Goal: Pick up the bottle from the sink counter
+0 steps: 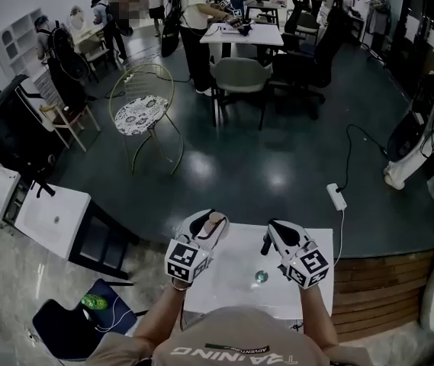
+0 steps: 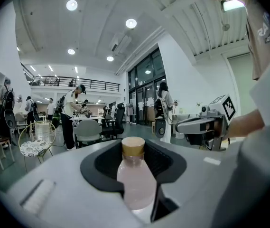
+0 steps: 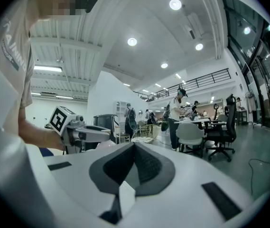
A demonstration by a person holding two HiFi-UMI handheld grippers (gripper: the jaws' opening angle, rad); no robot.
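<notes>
A small pale-pink bottle (image 2: pixel 135 179) with a tan cap stands upright between the dark pads of my left gripper (image 2: pixel 135 167), which is shut on it. In the head view the bottle (image 1: pixel 216 219) pokes out of the left gripper (image 1: pixel 210 227), held above the white sink counter (image 1: pixel 232 284). To its right, my right gripper (image 1: pixel 268 240) hovers at about the same height. Its pads (image 3: pixel 146 163) meet with nothing between them, so the right gripper (image 3: pixel 133 161) is shut and empty. Each gripper shows in the other's view: the right gripper (image 2: pixel 202 127) and the left gripper (image 3: pixel 83 133).
A round drain (image 1: pixel 261 276) sits in the counter below the grippers. Beyond it lie dark floor, a white power strip (image 1: pixel 337 197) with its cable, a wire chair (image 1: pixel 145 113), and a table (image 1: pixel 241 33) with people and office chairs. A blue seat (image 1: pixel 75 328) stands at lower left.
</notes>
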